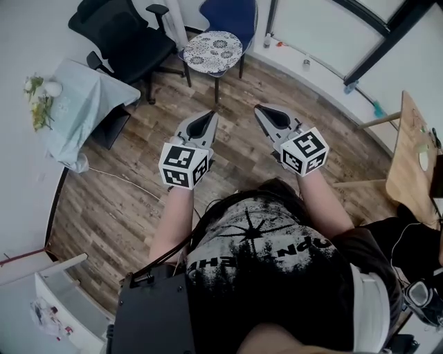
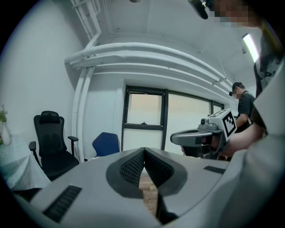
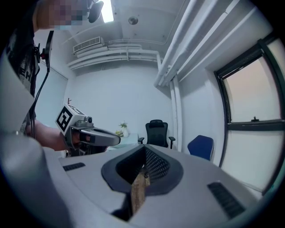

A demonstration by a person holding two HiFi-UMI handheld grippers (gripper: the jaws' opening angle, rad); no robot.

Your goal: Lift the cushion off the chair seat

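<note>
A round cushion with a grey floral pattern lies on the seat of the blue chair at the far side of the wooden floor. Both grippers hang in the air well short of it, side by side and pointing toward the chair. The left gripper is shut with nothing between its jaws, its tip touching. The right gripper is shut and empty too, tips together. The blue chair's back shows left of the left jaws, and again right of the right jaws.
A black office chair stands left of the blue chair. A small table under a pale cloth with flowers sits at the left wall. A wooden desk is at the right. Another person stands by the window.
</note>
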